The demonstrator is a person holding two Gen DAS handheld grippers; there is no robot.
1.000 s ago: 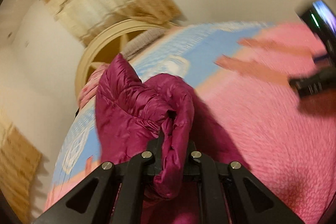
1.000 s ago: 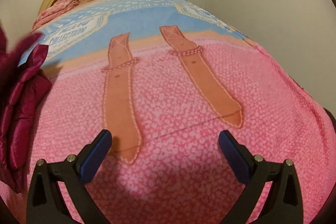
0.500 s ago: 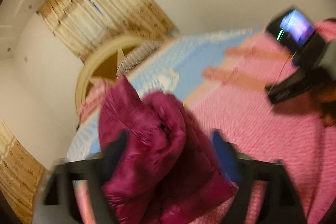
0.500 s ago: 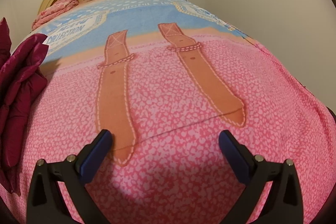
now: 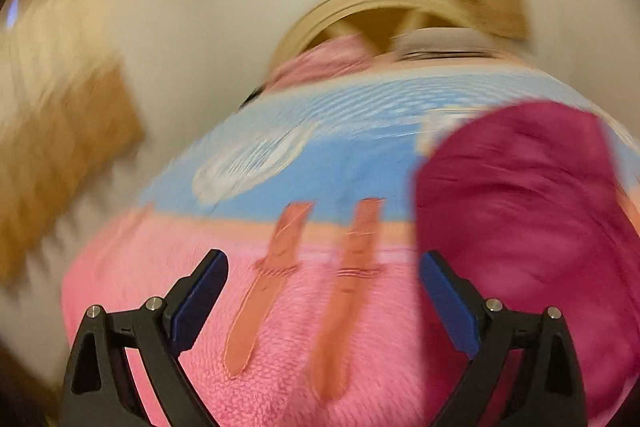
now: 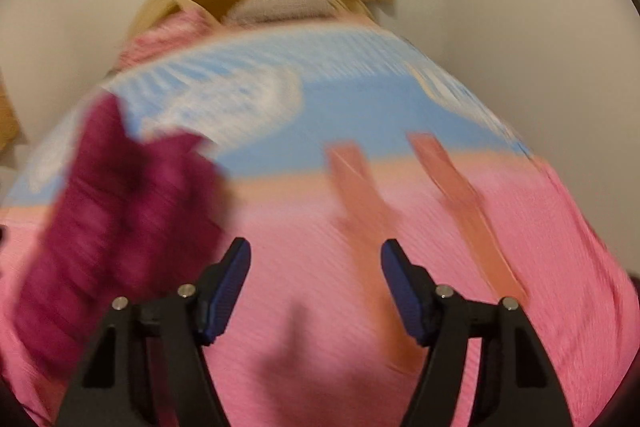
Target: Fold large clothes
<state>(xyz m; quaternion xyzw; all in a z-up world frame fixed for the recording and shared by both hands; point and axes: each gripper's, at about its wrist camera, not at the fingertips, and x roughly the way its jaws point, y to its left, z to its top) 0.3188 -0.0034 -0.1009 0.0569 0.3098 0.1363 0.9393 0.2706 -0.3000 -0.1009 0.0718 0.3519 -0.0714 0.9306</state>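
Now crumpled magenta jacket [image 5: 520, 211] on bedspread [image 5: 160, 287]

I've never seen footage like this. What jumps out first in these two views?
The crumpled magenta puffer jacket stands out, lying on a bed under a pink and blue bedspread. In the foreground of each view sit black grippers with blue pads, the left gripper and right gripper, both open and empty.

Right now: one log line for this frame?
left gripper: open, empty | right gripper: open, closing, empty | jacket: released, on bedspread
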